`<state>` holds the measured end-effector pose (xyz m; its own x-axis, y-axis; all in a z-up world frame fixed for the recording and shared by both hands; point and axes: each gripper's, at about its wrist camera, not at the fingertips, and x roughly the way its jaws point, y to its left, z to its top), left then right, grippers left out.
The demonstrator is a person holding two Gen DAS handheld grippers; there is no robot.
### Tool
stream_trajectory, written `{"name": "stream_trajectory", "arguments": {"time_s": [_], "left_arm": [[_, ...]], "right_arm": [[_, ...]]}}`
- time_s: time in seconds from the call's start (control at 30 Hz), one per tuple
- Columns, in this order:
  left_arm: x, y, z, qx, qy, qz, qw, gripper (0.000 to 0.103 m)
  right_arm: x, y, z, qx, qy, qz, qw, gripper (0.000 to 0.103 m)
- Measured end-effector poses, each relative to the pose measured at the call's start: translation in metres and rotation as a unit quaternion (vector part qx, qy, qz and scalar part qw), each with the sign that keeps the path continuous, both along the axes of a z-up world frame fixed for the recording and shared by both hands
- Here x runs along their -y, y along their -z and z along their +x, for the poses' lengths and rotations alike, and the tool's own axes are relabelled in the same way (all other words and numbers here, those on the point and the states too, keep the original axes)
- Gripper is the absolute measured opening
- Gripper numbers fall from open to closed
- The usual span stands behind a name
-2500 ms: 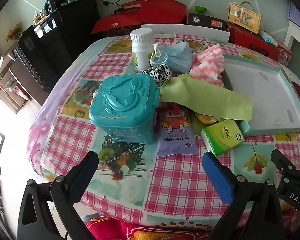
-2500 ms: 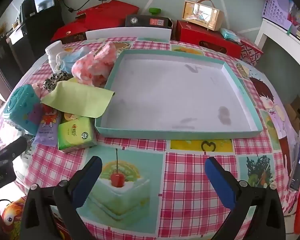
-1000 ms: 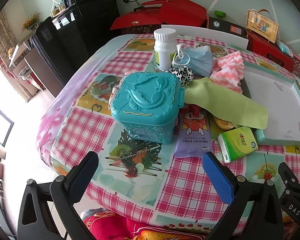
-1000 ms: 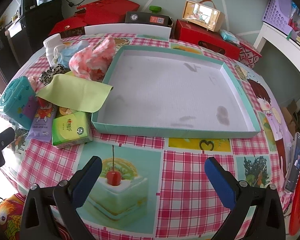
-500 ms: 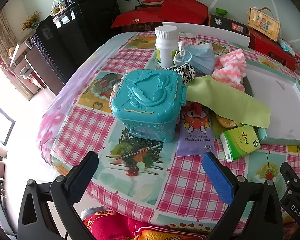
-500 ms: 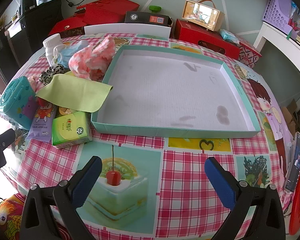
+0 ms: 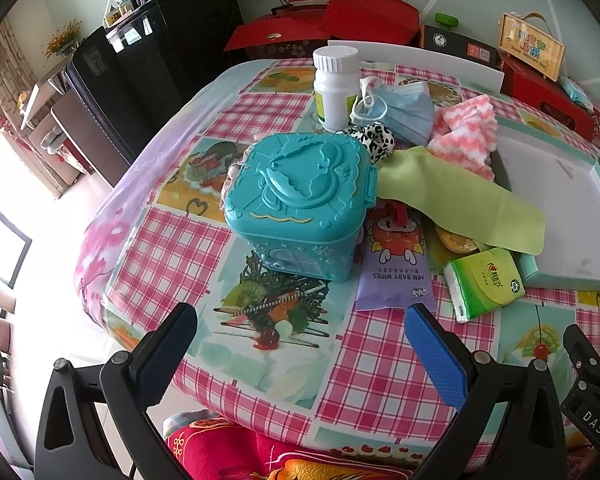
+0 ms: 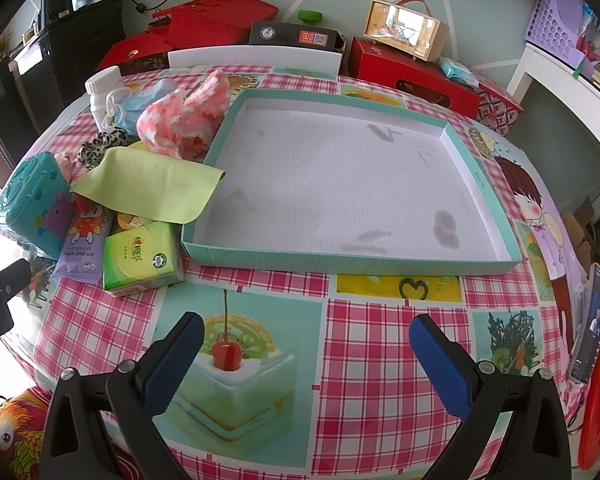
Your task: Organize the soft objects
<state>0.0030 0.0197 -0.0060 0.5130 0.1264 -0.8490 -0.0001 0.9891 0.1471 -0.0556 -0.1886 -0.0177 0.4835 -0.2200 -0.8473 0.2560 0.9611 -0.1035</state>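
A teal-rimmed white tray [image 8: 476, 264] [image 7: 532, 272] lies empty on the checked tablecloth. Left of it lies a pile: a green cloth [image 8: 152, 184] [image 7: 456, 196], a pink-white knit cloth [image 8: 184, 120] [image 7: 464, 136], a blue face mask [image 7: 408, 108] [image 8: 134, 108], a leopard-print scrunchie [image 7: 372, 136] [image 8: 104, 144], a green tissue pack [image 8: 140, 256] [image 7: 488, 280] and a purple baby-wipes pack [image 7: 396, 268] [image 8: 84, 248]. My left gripper [image 7: 300, 344] is open and empty, near the table's front edge below the teal box. My right gripper [image 8: 306, 344] is open and empty in front of the tray.
A teal plastic box [image 7: 300, 196] [image 8: 28, 200] and a white pill bottle [image 7: 336, 84] [image 8: 100, 92] stand in the pile. Red boxes [image 8: 412, 68] and a white board [image 8: 256, 58] sit behind the table. A phone [image 8: 592, 320] lies at the right edge.
My left gripper has drifted slightly, so the pile sits a little higher and closer in its view. My right gripper has barely moved. Both stay open.
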Motion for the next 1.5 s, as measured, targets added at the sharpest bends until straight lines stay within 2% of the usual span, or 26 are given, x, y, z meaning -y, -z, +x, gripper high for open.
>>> {"name": "stream_trajectory", "arguments": {"time_s": [1.03, 1.13, 1.27, 1.5], "left_arm": [[-0.005, 0.001, -0.001, -0.009, -0.008, -0.021, 0.9997, 0.103], [-0.009, -0.001, -0.002, -0.010, -0.006, -0.041, 0.9991, 0.103], [-0.019, -0.005, -0.001, -0.014, -0.002, -0.087, 0.9961, 0.103], [-0.042, -0.033, 0.024, -0.008, 0.012, -0.159, 0.9873, 0.103]], "right_arm": [[-0.005, 0.002, 0.002, -0.009, -0.004, -0.011, 1.000, 0.103], [-0.007, 0.000, 0.001, -0.004, -0.007, -0.016, 1.000, 0.103], [-0.010, -0.005, 0.000, 0.002, -0.017, -0.011, 1.000, 0.103], [-0.007, -0.020, 0.012, 0.023, -0.025, 0.030, 0.999, 0.103]]}}
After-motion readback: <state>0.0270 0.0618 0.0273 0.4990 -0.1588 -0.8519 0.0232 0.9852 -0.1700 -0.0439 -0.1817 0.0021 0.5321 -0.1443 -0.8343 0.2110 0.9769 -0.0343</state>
